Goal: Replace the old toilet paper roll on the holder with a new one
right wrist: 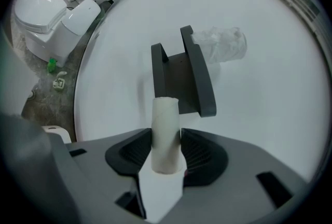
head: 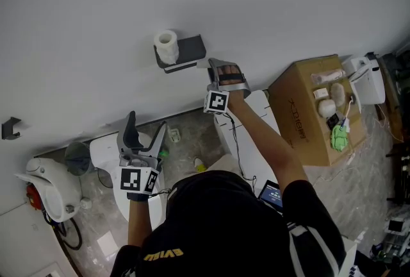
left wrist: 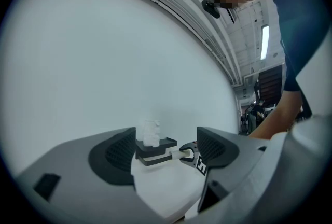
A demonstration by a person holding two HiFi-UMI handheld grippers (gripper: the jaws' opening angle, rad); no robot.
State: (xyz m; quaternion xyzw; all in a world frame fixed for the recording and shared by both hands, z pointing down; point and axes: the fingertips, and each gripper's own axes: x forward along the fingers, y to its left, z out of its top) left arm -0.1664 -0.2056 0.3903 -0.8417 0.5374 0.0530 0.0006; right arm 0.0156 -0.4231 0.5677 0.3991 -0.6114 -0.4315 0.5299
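A: Far on the left, the white toilet [head: 48,183] is sitting on the floor. Next to it in the head view, you are holding out your left gripper [head: 146,125]. Its jaws are standing wide apart, and nothing is sitting between them.

B: Yes, you are pointing it at the white wall [head: 269,6]. Up on that wall the dark holder [head: 186,51] is sticking out. The new roll [head: 167,46] is standing on top of the holder, and it is looking crinkly, like it is wearing a clear wrapper.

A: Just right of the holder, your right gripper [head: 216,67] is squeezing the old cardboard tube [right wrist: 166,135]. The jaws are pressing on both sides of it.

B: The far end of the tube is pointing at the holder, right by its lower bar. I cannot tell if they are touching.

A: Far on the right, a brown cardboard box [head: 307,109] is sitting on the floor, with small things lying on top.
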